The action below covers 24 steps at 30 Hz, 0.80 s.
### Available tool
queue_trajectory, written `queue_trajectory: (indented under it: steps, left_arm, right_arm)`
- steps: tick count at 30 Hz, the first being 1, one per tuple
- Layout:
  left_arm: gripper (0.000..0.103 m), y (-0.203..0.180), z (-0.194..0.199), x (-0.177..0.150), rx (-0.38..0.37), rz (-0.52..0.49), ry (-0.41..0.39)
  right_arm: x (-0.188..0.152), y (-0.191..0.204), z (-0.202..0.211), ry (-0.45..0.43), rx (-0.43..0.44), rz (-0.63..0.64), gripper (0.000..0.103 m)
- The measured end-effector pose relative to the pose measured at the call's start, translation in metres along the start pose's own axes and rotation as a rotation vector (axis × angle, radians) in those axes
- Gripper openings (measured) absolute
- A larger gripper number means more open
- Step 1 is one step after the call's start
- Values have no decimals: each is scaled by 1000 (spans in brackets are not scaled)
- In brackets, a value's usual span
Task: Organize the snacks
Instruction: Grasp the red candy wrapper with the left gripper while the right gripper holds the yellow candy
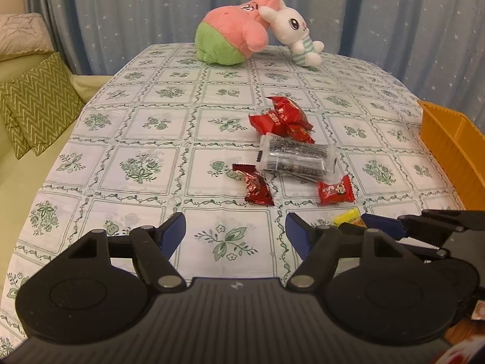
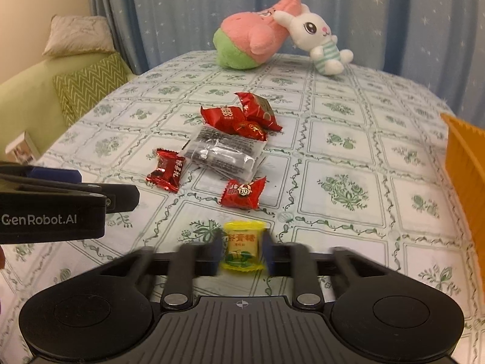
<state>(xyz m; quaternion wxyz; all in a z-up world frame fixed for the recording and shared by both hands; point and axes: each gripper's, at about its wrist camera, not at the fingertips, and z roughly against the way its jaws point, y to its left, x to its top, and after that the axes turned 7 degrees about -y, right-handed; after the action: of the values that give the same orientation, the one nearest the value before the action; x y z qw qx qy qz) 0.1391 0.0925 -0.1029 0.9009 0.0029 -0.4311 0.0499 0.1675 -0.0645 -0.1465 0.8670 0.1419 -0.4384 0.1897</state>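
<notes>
Yellow candy (image 2: 242,248) flat between jaws; red candies (image 2: 242,115), clear sesame packs (image 2: 224,151) clustered mid-table.

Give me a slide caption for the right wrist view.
Right claw shut on a yellow candy, with red snack packets on the floral tablecloth beyond.

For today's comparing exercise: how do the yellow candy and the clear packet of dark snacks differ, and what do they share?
The yellow candy is small and opaque; the clear packet is larger and see-through, showing dark contents. The candy sits between the right claw's fingers; the packet lies apart, untouched. The candy is alone; the packet lies among red candies. Both are wrapped snacks on the tablecloth.
</notes>
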Motion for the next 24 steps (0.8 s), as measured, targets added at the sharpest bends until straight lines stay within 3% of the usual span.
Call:
queue_trajectory:
  steps: [15, 22, 24]
  left_arm:
    - [66, -60, -36, 10, -155, -100, -6]
    - [52, -78, -57, 13, -175, -55, 5]
    - [43, -80, -60, 12, -168, -49, 7]
  right_arm:
    - [3, -75, 39, -47, -115, -162, 21]
    - [-7, -91, 45, -42, -134, -196, 21]
    - [-9, -94, 46, -40, -137, -205, 21]
